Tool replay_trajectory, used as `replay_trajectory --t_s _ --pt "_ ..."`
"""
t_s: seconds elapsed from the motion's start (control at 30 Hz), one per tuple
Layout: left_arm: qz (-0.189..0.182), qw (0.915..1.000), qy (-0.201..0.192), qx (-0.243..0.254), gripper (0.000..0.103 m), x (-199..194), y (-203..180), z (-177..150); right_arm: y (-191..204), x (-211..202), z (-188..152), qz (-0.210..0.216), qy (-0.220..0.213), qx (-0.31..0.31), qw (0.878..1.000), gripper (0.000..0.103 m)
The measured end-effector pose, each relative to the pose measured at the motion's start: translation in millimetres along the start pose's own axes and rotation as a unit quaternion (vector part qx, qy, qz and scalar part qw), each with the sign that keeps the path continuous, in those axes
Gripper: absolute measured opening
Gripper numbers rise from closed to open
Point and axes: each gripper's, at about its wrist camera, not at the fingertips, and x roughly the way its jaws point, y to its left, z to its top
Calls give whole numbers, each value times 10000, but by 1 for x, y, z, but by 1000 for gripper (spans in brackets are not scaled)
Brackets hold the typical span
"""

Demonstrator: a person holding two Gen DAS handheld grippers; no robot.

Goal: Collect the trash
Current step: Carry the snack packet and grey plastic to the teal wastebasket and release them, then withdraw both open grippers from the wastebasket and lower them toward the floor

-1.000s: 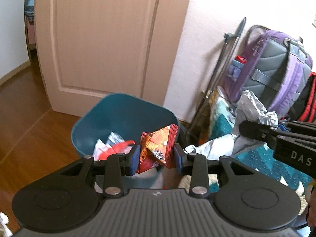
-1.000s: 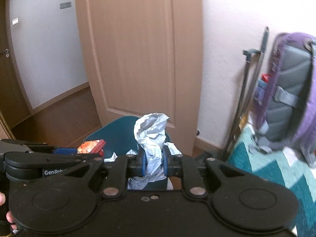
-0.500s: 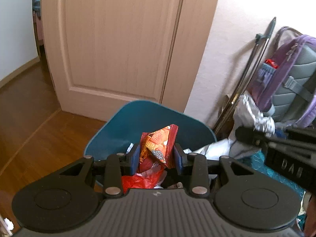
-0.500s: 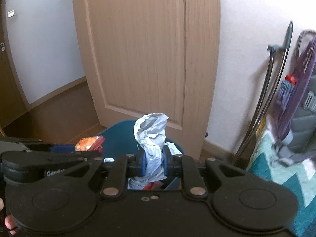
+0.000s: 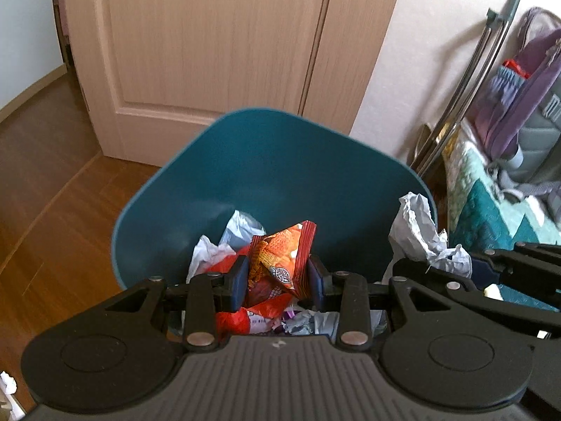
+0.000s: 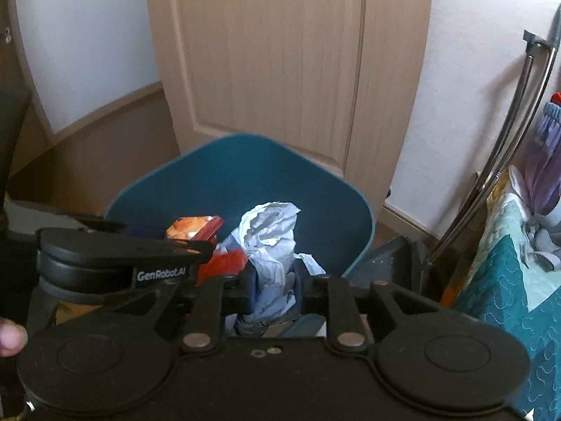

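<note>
The left gripper (image 5: 277,280) is clenched on one orange-and-red snack wrapper (image 5: 282,254), its two blue pads pressing the wrapper's sides while it hangs over the open mouth of the teal bin (image 5: 280,161). The right gripper (image 6: 273,289) has one crumpled pale-blue paper wad (image 6: 270,235) between its pads; its jaws have just been opening, and the paper still stands between them, touching both pads, above the right part of the same bin (image 6: 245,172). Whether the pads still press it I cannot tell for sure, though they look close against it. Inside the single bin lie several earlier scraps: a red plastic piece (image 5: 231,319), a whitish bag (image 5: 224,242) and small bits that are too jumbled to count. Behind the bin stands one wooden door (image 5: 210,42); to its right lean metal poles (image 5: 466,80), and one purple backpack (image 5: 526,98) rests on a teal quilt (image 5: 491,203).
</note>
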Motion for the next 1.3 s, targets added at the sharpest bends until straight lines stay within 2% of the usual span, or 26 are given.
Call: replay_trajectory --t_s 0.33,0.43,0.47,0.5,0.57,0.9,1.03,1.1,1.3 --pt "168 9996 223 -68 38 18 4 -4 0 0 -2 86 176 138 9997 30" --pt "221 9994 224 -103 50 17 6 -4 3 -3 -1 62 168 107 9998 32" --pt "241 9994 227 -125 59 16 7 -4 3 -4 -1 59 157 103 9998 33" --pt "248 9994 209 -134 63 14 8 -4 2 -5 0 58 145 107 9998 37" --pt "214 9996 144 -149 64 8 10 -4 0 -9 0 46 111 143 9998 44" --pt "189 9997 -132 -72 69 -36 5 -3 -10 -55 -4 114 -234 436 9987 52" --pt "125 9996 -254 -30 70 -61 -3 -3 -11 -79 -6 107 -374 480 9981 54" --pt "113 9994 -313 -22 77 -74 -7 -5 -11 -93 -8 95 -452 472 9978 54" --pt "4 9988 -475 64 77 -113 -21 -13 -7 -134 -15 99 -652 376 9971 54"
